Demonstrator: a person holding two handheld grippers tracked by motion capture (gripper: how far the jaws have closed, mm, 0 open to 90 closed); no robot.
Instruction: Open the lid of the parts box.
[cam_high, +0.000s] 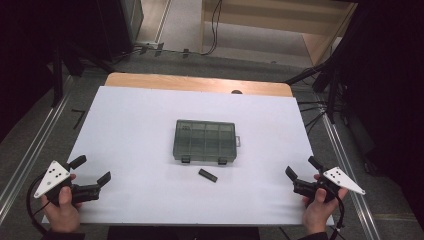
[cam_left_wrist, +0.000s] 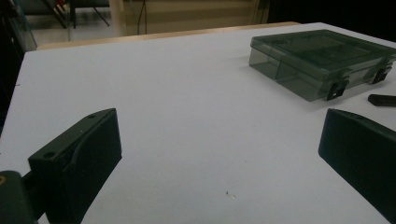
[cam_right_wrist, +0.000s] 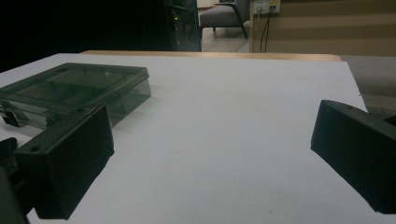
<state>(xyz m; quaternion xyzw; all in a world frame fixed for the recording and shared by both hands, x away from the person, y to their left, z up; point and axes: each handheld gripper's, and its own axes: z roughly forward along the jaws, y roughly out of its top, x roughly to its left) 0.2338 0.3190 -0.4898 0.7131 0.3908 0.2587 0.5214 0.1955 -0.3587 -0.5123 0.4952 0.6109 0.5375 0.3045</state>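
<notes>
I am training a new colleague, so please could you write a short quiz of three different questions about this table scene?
1. True or false: the clear box has its lid shut.
2. What lies nearest the box's latched side? A) small black piece B) a cup C) a pen
3. How do the jaws of the left gripper and right gripper stand?

Key:
1. True.
2. A, the small black piece, apart from the box.
3. Both open, holding nothing, near the table corners.
</notes>
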